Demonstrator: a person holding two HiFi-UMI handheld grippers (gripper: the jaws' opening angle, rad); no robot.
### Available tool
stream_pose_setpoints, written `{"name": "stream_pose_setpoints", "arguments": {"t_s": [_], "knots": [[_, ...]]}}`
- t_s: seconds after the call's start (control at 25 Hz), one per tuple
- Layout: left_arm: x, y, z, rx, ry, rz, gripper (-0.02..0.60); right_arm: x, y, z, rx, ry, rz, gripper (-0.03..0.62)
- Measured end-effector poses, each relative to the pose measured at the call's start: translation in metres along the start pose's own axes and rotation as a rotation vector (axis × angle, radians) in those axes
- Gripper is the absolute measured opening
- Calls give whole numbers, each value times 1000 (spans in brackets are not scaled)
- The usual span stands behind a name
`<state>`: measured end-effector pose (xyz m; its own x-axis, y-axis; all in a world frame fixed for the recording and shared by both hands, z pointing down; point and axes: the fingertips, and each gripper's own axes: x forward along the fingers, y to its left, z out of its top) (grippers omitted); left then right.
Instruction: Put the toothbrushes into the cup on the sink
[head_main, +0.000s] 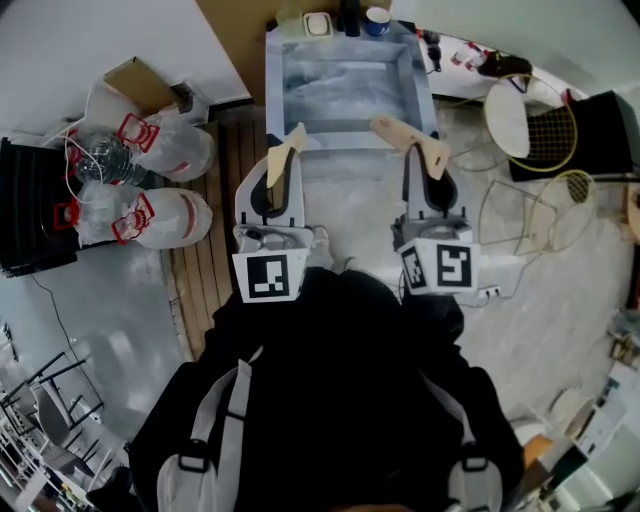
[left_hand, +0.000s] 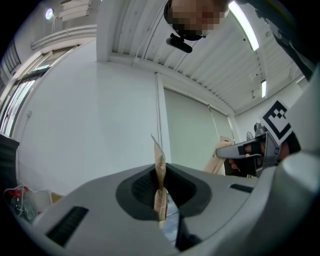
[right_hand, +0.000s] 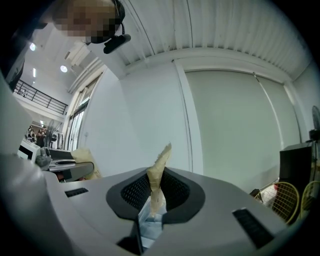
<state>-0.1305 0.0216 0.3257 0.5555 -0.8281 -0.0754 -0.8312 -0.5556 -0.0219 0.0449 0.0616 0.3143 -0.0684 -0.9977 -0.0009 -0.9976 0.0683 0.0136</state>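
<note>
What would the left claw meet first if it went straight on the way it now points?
Probably the front rim of the sink, just ahead of the left claw. Its height against the rim is unclear; if higher, it would pass over the basin.

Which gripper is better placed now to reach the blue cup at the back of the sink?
Right, probably. The blue cup stands on the sink's far rim, right of its middle, nearer the right gripper than the left gripper. Both are shut and empty.

Holding left gripper (head_main: 291, 143) and right gripper (head_main: 398, 133) level, side by side before the sink (head_main: 273, 90), jaws closed, empty.
</note>
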Motion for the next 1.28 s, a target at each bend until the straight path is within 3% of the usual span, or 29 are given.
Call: {"name": "stream_pose_setpoints", "arguments": {"t_s": [0.64, 1.28], "knots": [[56, 30, -10, 2, 5, 17, 28, 68, -18, -3, -13, 2, -9, 44], [178, 40, -35, 30, 44, 86, 28, 172, -87, -24, 8, 20, 41, 44]]}}
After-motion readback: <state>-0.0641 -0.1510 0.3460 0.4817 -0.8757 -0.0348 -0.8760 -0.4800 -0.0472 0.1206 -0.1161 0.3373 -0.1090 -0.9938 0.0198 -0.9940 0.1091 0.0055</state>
